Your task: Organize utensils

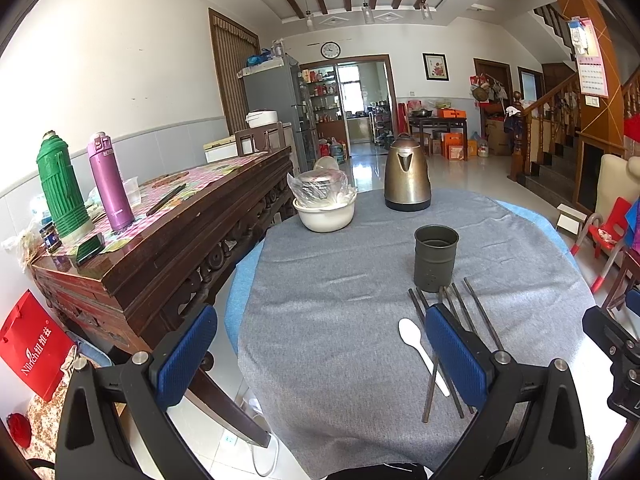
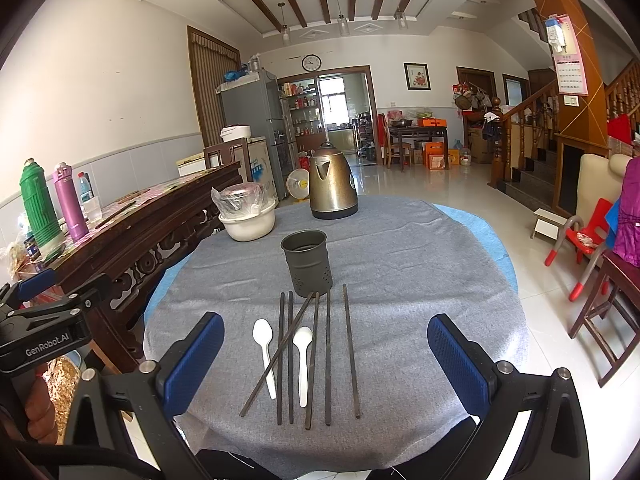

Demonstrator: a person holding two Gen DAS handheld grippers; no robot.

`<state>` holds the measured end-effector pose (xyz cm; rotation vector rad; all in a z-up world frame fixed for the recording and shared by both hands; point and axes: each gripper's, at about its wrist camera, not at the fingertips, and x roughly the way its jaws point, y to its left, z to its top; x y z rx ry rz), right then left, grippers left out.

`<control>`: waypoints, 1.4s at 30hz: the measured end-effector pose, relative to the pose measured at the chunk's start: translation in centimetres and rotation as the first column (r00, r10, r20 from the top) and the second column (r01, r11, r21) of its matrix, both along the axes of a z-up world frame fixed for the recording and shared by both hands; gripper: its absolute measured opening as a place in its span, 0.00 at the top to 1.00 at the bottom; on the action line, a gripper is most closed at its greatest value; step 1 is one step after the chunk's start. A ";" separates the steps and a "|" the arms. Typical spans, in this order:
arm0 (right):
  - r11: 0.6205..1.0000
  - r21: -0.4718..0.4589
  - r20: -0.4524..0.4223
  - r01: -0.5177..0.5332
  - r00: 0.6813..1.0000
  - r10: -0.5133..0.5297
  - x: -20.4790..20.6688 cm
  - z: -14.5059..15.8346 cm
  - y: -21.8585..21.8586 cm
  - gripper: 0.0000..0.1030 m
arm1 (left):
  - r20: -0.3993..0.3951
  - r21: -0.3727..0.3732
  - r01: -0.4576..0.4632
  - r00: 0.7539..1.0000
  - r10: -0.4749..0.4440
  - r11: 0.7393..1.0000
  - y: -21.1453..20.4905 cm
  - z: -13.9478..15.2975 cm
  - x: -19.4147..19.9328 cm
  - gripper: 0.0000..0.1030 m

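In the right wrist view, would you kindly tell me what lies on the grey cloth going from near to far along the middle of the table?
Near to far: the chopsticks and two white plastic spoons lying flat, then the dark metal utensil holder, then the bronze electric kettle at the far edge.

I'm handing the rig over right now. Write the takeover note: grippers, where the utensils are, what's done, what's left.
Left gripper: open, empty, above the table's near left side.
Right gripper: open, empty, above the utensils.
Utensil holder: upright on the grey cloth, looks empty.
Six dark chopsticks lie flat in front of it, one crossed diagonally; two white spoons lie among them.
Done: nothing loaded yet.
Left: move all chopsticks and both spoons into the holder.
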<state>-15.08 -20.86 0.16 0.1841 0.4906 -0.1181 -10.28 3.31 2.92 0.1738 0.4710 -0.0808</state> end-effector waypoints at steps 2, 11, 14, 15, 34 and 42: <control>1.000 0.002 0.000 -0.001 1.000 0.001 -0.1 0.0 0.0 0.00 | 0.000 0.000 0.000 1.000 0.000 1.000 0.0 0.0 0.0 0.00; 1.000 0.006 -0.014 -0.008 1.000 0.008 -0.1 -0.1 0.2 0.00 | 0.000 0.000 0.000 1.000 0.000 1.000 0.0 0.0 0.0 0.00; 1.000 0.018 -0.028 -0.009 1.000 0.010 0.1 -0.1 0.3 0.00 | -0.001 0.001 0.000 1.000 0.000 1.000 0.0 0.0 0.0 0.00; 1.000 0.017 -0.027 -0.009 1.000 0.010 0.0 -0.1 0.3 0.00 | -0.001 0.000 0.000 1.000 0.000 1.000 0.0 0.1 0.0 0.00; 1.000 0.002 -0.043 -0.012 0.999 0.012 0.4 -0.4 0.2 0.00 | -0.004 0.000 0.002 1.000 -0.002 1.000 0.0 0.1 0.0 0.00; 1.000 0.026 -0.071 -0.014 0.997 0.016 1.1 -0.6 -0.2 0.00 | -0.019 -0.004 0.008 1.000 -0.008 1.000 -0.3 -0.3 0.7 0.00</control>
